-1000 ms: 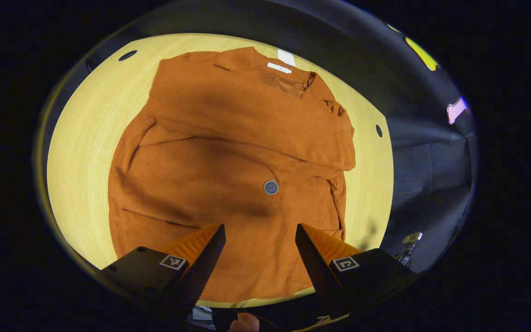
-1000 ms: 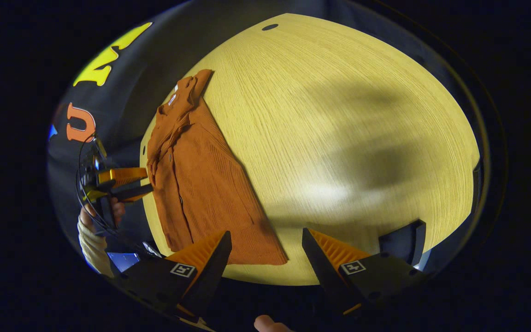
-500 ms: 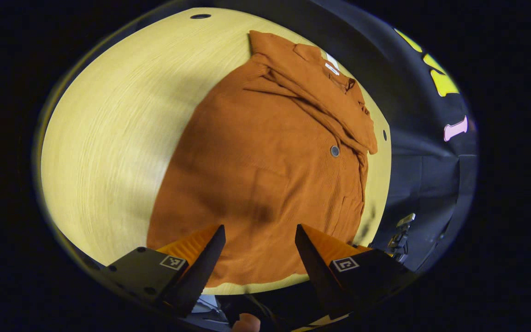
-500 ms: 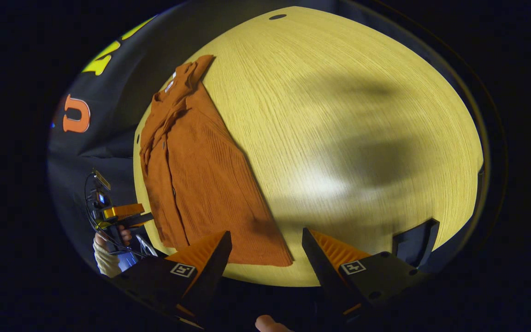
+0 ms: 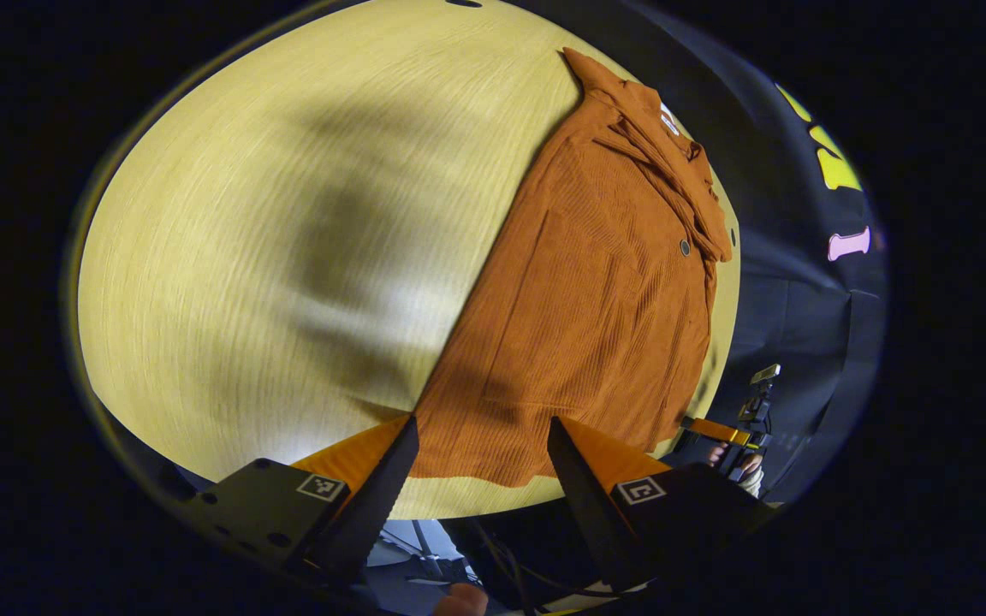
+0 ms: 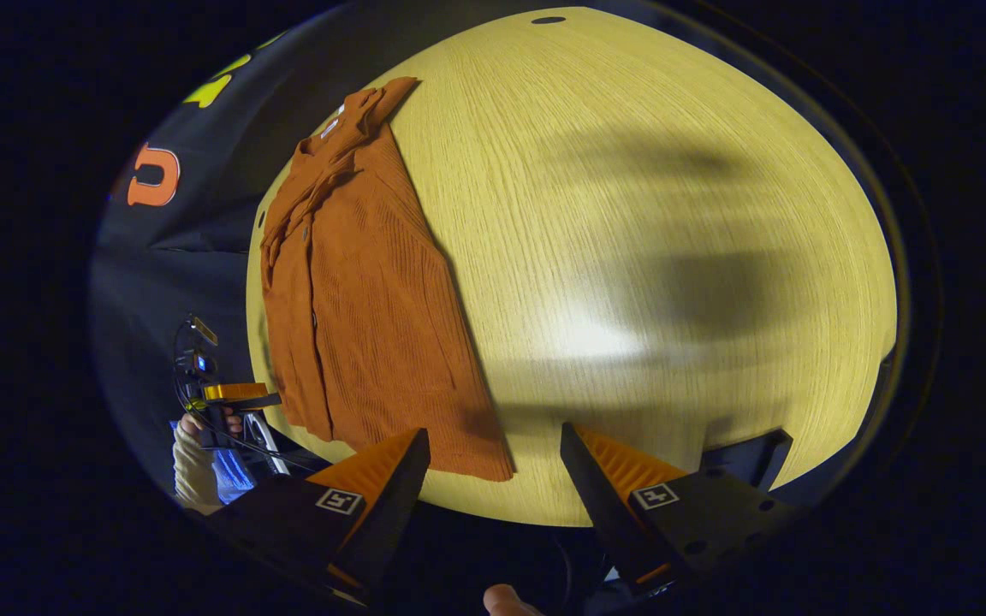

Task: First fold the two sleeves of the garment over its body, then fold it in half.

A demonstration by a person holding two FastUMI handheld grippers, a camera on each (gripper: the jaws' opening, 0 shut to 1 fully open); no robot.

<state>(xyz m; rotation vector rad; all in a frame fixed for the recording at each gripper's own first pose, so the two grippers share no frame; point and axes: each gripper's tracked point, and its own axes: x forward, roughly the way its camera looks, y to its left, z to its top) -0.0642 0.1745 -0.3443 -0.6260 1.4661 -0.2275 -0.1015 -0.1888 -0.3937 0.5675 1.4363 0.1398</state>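
Note:
A rust-orange ribbed button-up garment (image 5: 596,291) lies flat as a long narrow shape on the round wooden table (image 5: 270,257). Its collar is at the far end and its hem near the front edge, with sleeve fabric bunched along its right side. My left gripper (image 5: 480,466) is open, with the hem's left corner seen beyond its gap and nothing held. In the right gripper view the garment (image 6: 356,291) lies at the left. My right gripper (image 6: 493,479) is open over the table's front edge, beside the hem's right corner. Farther off I see the left gripper (image 6: 240,395) and the right gripper (image 5: 715,430).
A hand in a pale sleeve (image 6: 193,462) holds the distant left gripper off the table's left edge. A dark block (image 6: 745,462) sits at the table's near right rim. A small hole (image 6: 548,20) marks the far rim. Bare wood (image 6: 647,239) spreads right of the garment.
The left gripper has swung away from above the garment, which slid from the centre to the right of its view. The right gripper shifted slightly. Both stayed open.

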